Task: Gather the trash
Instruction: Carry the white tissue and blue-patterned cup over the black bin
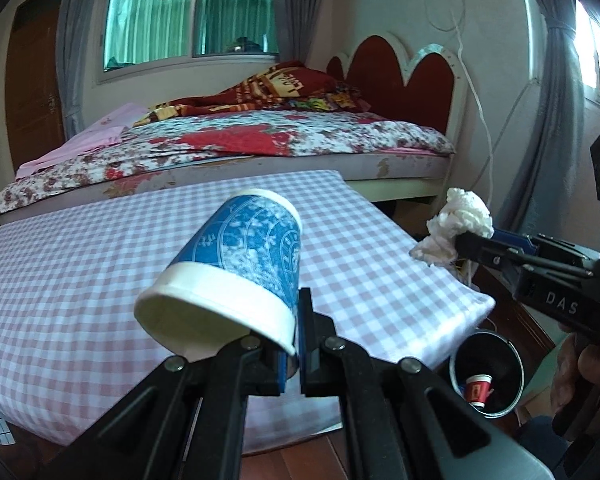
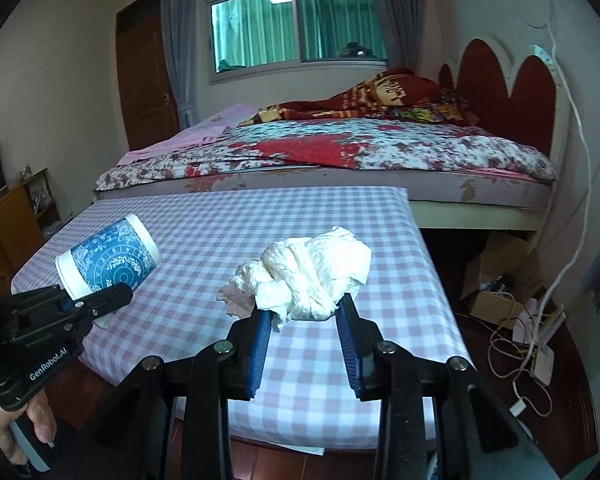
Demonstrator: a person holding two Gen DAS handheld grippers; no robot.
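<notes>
My left gripper [image 1: 298, 340] is shut on the rim of a blue and white paper cup [image 1: 236, 256], held tilted above the checked table [image 1: 80, 280]. The cup also shows in the right wrist view [image 2: 108, 264], with the left gripper [image 2: 96, 304] at the left. My right gripper [image 2: 304, 316] is shut on a crumpled white tissue wad [image 2: 312, 276], held above the table's right part. In the left wrist view the tissue [image 1: 456, 228] and right gripper [image 1: 468, 246] hang past the table's right edge, above a dark round bin [image 1: 496, 364] holding a red cup [image 1: 478, 390].
A bed with a floral cover [image 2: 340, 148] stands behind the table [image 2: 204, 232]. Cardboard boxes [image 2: 496, 276] and white cables [image 2: 532, 344] lie on the wooden floor at the right. A wooden shelf [image 2: 24, 216] stands at the left.
</notes>
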